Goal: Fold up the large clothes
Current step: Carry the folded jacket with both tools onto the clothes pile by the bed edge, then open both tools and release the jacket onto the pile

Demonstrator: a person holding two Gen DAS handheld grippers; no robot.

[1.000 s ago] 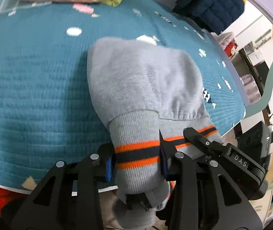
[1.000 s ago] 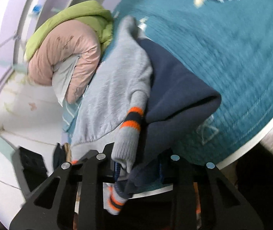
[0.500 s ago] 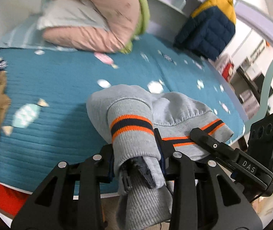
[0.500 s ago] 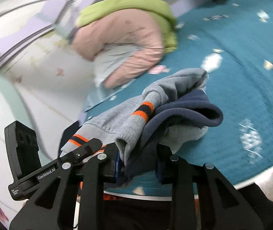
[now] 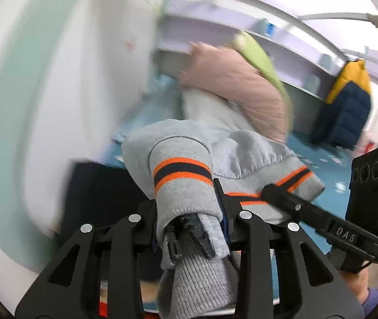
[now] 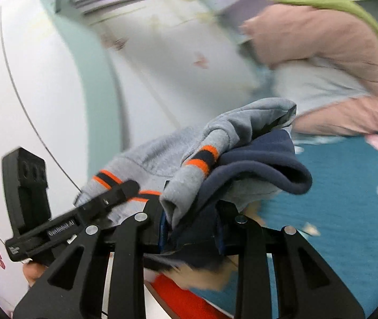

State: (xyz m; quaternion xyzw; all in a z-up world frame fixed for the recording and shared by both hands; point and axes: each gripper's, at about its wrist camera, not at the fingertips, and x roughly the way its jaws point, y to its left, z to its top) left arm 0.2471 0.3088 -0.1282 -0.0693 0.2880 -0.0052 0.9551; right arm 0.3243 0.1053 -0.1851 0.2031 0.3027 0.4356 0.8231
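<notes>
A folded grey sweatshirt point(image 5: 186, 146) with orange and navy striped cuffs and a navy lining point(image 6: 263, 164) hangs in the air between both grippers. My left gripper point(image 5: 189, 212) is shut on a striped cuff end of it. My right gripper point(image 6: 191, 220) is shut on the other end, where grey cuff and navy lining bunch together point(image 6: 189, 194). The other gripper shows at the right of the left wrist view point(image 5: 322, 226) and at the left of the right wrist view point(image 6: 64, 226). The garment is lifted clear of the teal bed cover point(image 6: 348, 212).
A rolled pink and green duvet point(image 5: 242, 79) with a pale pillow lies at the head of the bed. A navy and yellow puffer jacket point(image 5: 348, 106) hangs at the far right. A white and mint wall point(image 6: 56, 79) stands close on the left. A dark garment pile point(image 5: 96, 199) lies below left.
Both grippers have lifted the folded sweatshirt off the bed cover and swung left toward the head of the bed and the wall. The grips have not changed.
</notes>
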